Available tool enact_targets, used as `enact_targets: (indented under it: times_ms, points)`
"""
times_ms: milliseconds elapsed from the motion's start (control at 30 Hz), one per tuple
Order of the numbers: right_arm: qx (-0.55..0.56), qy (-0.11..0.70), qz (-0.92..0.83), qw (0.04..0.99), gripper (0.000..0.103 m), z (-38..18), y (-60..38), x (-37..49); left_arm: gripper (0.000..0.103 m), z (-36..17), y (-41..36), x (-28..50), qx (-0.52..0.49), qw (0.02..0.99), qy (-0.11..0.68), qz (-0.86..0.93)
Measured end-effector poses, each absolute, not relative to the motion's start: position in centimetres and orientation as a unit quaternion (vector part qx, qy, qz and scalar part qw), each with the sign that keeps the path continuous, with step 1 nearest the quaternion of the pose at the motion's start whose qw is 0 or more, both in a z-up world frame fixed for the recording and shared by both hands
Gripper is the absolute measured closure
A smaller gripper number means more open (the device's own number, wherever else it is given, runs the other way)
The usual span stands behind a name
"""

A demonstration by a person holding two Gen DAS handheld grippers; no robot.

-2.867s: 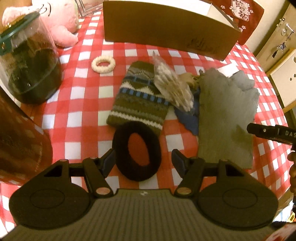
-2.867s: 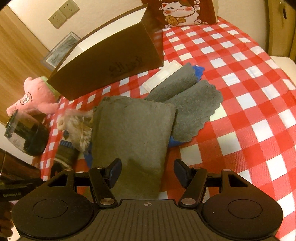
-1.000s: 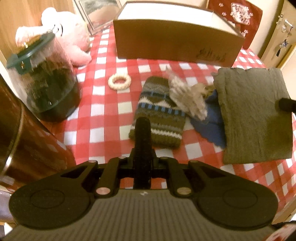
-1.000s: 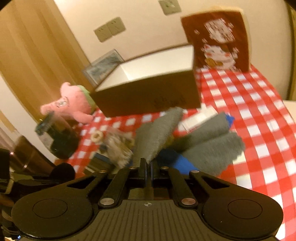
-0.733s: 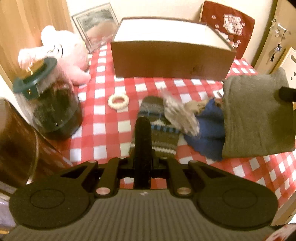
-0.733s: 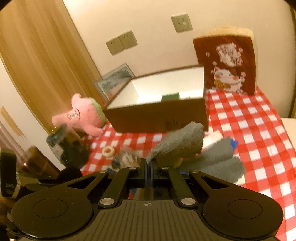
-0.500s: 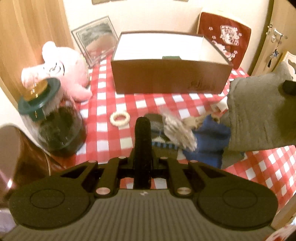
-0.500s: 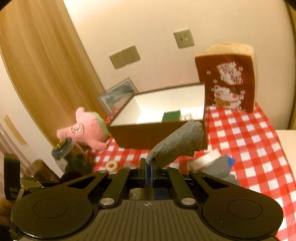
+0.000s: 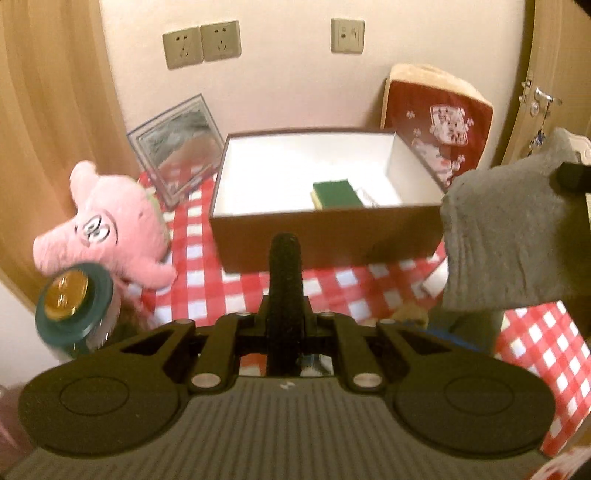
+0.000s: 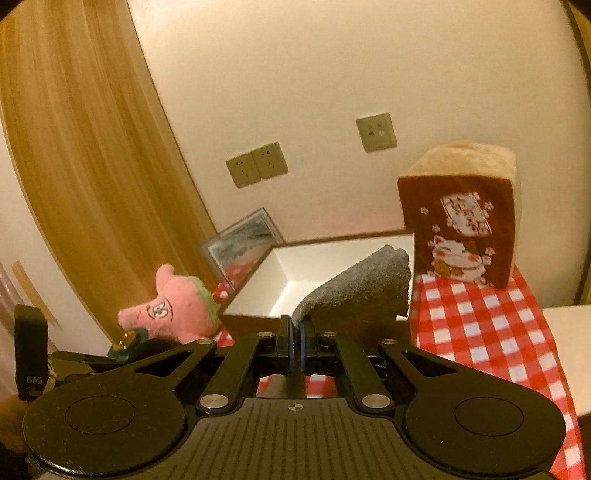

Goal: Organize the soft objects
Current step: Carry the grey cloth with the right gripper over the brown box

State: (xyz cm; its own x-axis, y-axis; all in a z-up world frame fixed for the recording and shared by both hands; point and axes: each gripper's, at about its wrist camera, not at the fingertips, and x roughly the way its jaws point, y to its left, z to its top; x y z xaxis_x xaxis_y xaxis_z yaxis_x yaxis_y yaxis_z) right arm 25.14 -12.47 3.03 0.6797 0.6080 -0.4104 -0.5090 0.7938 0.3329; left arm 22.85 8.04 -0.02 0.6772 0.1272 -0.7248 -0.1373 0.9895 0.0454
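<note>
Carrying loot: left gripper (image 9: 285, 312) pinched black ring (image 9: 285, 266), right gripper (image 10: 295, 334) clamped grey cloth (image 10: 364, 291) w/ box (image 9: 317, 236) just ahead; hanging cloth could've snagged box rim, dragging it.

– What stands round the framed picture (image 9: 177, 147)?
– It is propped in the corner on a red-and-white checked tablecloth (image 9: 207, 295). On the wall above it is a double socket (image 9: 201, 44), and further right of it a single socket (image 9: 347, 36).
– And left of the picture?
– A wooden panel (image 9: 48, 110). Nearer the camera on that side stands a glass jar (image 9: 74, 302) with a green lid and brass knob, blurred.
– Far right?
– A door handle (image 9: 543, 98).
</note>
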Motion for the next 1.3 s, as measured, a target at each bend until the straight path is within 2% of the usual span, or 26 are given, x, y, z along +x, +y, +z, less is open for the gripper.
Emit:
enact_targets:
  times_ms: [633, 1300]
  points:
    - [0.105, 0.233, 0.32, 0.912, 0.1, 5.1, -8.3, 35.8, 0.092, 2.3, 10.2, 35.4, 0.007, 0.923, 0.379, 0.067]
    - [0.098, 0.281, 0.341, 0.892, 0.1, -1.0, -3.5, 49.0, 0.089, -2.5, 14.1, 47.1, 0.007, 0.893, 0.444, 0.075]
